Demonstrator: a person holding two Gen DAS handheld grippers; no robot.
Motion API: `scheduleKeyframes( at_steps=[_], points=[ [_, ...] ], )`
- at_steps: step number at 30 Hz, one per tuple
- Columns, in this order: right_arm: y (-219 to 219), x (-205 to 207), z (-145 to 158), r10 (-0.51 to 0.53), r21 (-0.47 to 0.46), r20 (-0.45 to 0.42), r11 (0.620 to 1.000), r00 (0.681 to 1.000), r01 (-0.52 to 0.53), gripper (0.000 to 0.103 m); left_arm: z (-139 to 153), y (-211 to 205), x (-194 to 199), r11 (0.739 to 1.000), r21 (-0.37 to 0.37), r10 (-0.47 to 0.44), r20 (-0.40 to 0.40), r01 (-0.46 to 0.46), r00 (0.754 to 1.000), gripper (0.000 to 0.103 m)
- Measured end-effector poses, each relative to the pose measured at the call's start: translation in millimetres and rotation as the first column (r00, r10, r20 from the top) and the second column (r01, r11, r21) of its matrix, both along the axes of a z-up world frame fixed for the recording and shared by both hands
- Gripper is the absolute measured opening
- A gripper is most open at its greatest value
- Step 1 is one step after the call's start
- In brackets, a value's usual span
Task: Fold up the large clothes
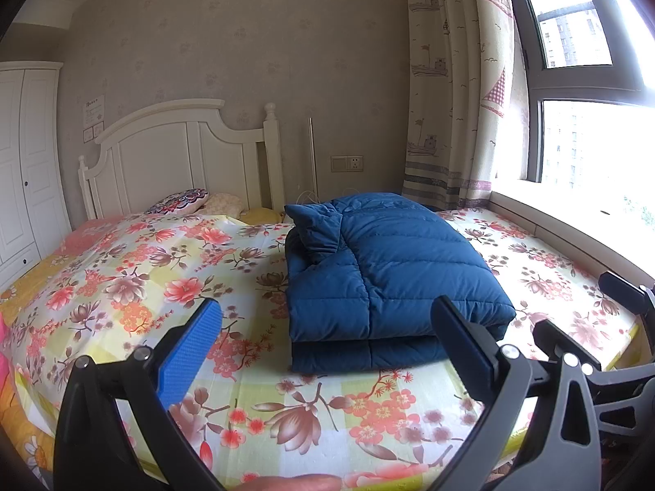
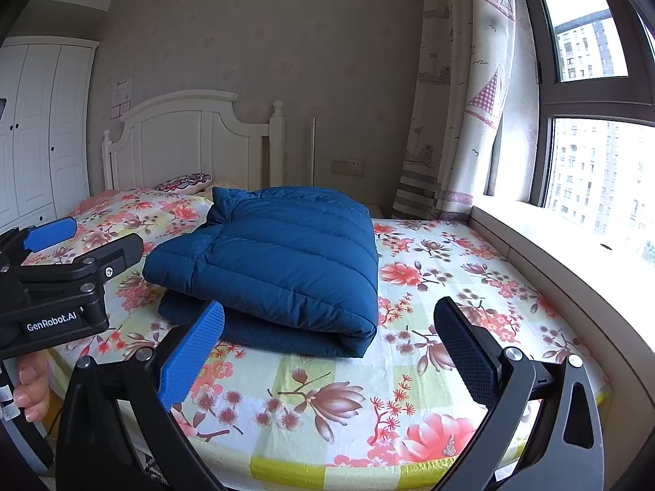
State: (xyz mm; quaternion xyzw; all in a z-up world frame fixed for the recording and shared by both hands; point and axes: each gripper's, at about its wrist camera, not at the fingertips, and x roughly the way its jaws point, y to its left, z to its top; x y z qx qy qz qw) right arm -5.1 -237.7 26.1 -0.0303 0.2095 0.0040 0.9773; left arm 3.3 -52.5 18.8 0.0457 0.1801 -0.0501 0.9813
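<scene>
A dark blue quilted down jacket [image 1: 380, 270] lies folded into a thick rectangular stack on the floral bed sheet [image 1: 172, 286], with its collar or hood end toward the headboard. In the right wrist view the same jacket [image 2: 282, 270] sits just beyond the blue left pad. My left gripper [image 1: 327, 327] is open, held above the sheet short of the jacket's near edge, with nothing between its fingers. My right gripper [image 2: 331, 331] is open too, empty, near the jacket's folded front edge. The left gripper [image 2: 86, 241] also shows at the left of the right wrist view.
A white headboard [image 1: 180, 151] and pillows [image 1: 180, 200] stand at the far end of the bed. A white wardrobe [image 1: 20, 155] is at the left. Curtains [image 1: 458, 82] and a window sill [image 2: 573, 253] run along the right. A hand [image 2: 30, 384] holds the left tool.
</scene>
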Motion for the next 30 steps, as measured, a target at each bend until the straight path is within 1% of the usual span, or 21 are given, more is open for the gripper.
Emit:
scheduleKeyframes(
  at_steps=[9, 18, 20, 23, 24, 25, 27, 28, 30],
  points=[
    [1, 0, -2, -0.001, 0.004, -0.003, 1.0, 1.0, 0.001, 0.099, -1, 0, 0, 1.0, 0.001, 0.001, 0.0, -0.001, 1.0, 0.101],
    [2, 4, -8, 0.003, 0.009, -0.028, 1.0, 1.0, -0.003, 0.099, -3, -1, 0, 1.0, 0.006, 0.0, -0.003, 0.0, 1.0, 0.101],
    [3, 7, -11, 0.006, 0.01, -0.041, 1.0, 0.999, -0.005, 0.099, -6, -1, -1, 1.0, 0.009, -0.012, 0.006, 0.012, 1.0, 0.101],
    [0, 11, -14, 0.004, 0.015, -0.057, 1.0, 0.998, -0.004, 0.099, -8, -6, -4, 0.998, 0.038, -0.06, 0.031, 0.059, 0.998, 0.101],
    [-4, 14, -15, 0.008, 0.025, -0.068, 1.0, 0.998, -0.006, 0.099, -8, -5, -2, 0.995, 0.04, -0.088, 0.029, 0.087, 0.996, 0.101],
    [-10, 18, -15, 0.01, 0.036, -0.079, 0.999, 0.997, -0.007, 0.099, -8, -4, 2, 0.995, 0.038, -0.098, 0.017, 0.097, 0.995, 0.101],
    [-33, 33, -10, -0.019, 0.033, -0.112, 0.999, 0.993, 0.023, 0.099, -5, 9, 19, 0.994, 0.014, -0.111, -0.031, 0.112, 0.993, 0.101],
    [-56, 45, -4, -0.058, 0.007, -0.133, 0.998, 0.989, 0.059, 0.099, -3, 23, 30, 0.994, -0.003, -0.105, -0.049, 0.105, 0.993, 0.101],
    [-103, 63, 8, -0.146, -0.044, -0.141, 0.989, 0.979, 0.142, 0.099, 4, 58, 55, 0.998, -0.02, -0.061, -0.064, 0.06, 0.996, 0.101]
  ],
)
